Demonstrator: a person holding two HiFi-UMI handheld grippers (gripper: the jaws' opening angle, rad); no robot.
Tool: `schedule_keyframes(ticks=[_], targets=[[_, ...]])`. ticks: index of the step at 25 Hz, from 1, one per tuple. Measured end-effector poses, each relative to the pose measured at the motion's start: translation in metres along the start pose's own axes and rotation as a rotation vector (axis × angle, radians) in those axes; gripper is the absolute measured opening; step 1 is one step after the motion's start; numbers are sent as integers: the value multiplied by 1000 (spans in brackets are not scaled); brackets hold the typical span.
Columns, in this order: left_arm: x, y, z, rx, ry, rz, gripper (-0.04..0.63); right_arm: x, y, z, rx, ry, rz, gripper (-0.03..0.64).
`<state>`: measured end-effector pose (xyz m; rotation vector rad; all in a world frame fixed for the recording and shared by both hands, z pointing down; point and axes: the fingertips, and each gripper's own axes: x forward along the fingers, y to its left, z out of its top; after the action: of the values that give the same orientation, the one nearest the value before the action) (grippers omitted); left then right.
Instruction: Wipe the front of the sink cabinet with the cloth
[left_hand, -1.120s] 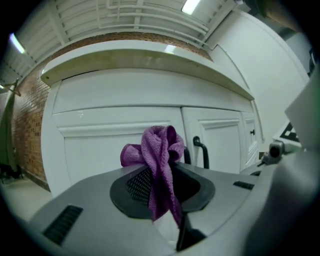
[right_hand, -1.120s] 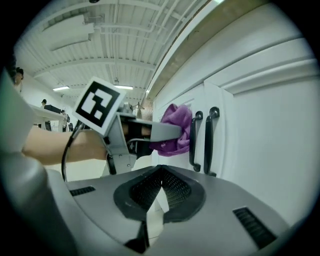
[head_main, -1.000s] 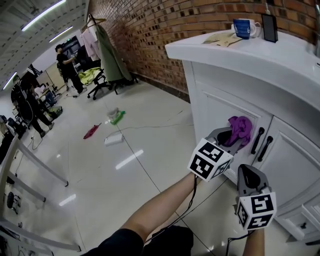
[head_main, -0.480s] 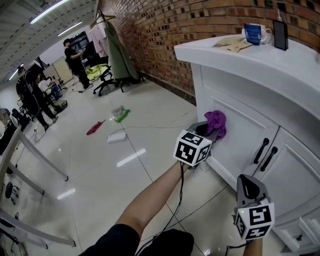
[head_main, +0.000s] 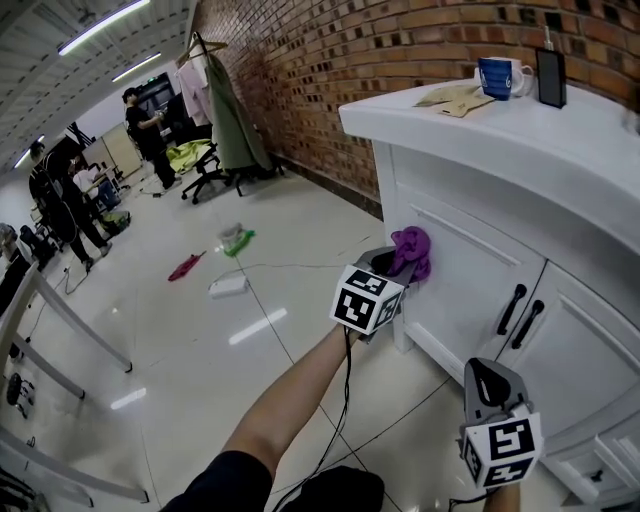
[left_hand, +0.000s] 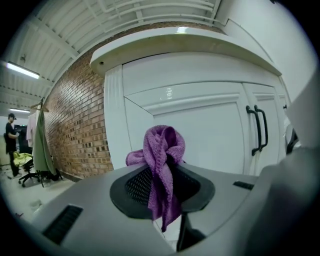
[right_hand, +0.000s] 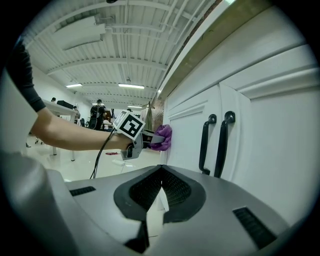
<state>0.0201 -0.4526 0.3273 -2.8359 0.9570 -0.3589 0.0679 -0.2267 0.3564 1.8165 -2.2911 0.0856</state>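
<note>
A purple cloth (head_main: 411, 247) is bunched in my left gripper (head_main: 398, 262), which is shut on it and holds it against the left end of the white sink cabinet front (head_main: 470, 280), near the corner post. In the left gripper view the cloth (left_hand: 162, 155) sticks up from the shut jaws before the left door panel (left_hand: 210, 135). My right gripper (head_main: 487, 378) hangs lower, in front of the doors and shut on nothing. The right gripper view shows its shut jaws (right_hand: 160, 187), the two black door handles (right_hand: 216, 145) and the cloth (right_hand: 164, 137) beyond them.
A blue mug (head_main: 497, 76), a dark upright phone (head_main: 551, 64) and papers (head_main: 452, 96) sit on the countertop. A brick wall runs behind. Cables, a white box (head_main: 228, 285) and rags lie on the glossy floor. People (head_main: 145, 135) and a clothes rack (head_main: 225, 105) stand far left.
My left gripper has carried the cloth leftward across the door panel, from near the black handles to the cabinet's left end. The right gripper has barely moved.
</note>
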Motion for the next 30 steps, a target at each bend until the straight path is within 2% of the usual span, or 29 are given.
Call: schedule_keyframes(ticks=[6, 12, 18, 24, 30], targets=[[-4, 7, -4, 2, 2, 13, 94, -7, -3, 1, -3, -2, -13, 2], [-5, 33, -14, -31, 38, 86, 94, -6, -3, 4, -5, -6, -9, 2], [5, 44, -36, -2, 97, 148, 94, -2, 1, 2, -13, 3, 0, 2], [8, 9, -40, -50, 63, 94, 94, -5, -1, 4, -16, -1, -14, 2], [8, -57, -17, -42, 5, -57, 94, -2, -2, 1, -16, 13, -28, 2]])
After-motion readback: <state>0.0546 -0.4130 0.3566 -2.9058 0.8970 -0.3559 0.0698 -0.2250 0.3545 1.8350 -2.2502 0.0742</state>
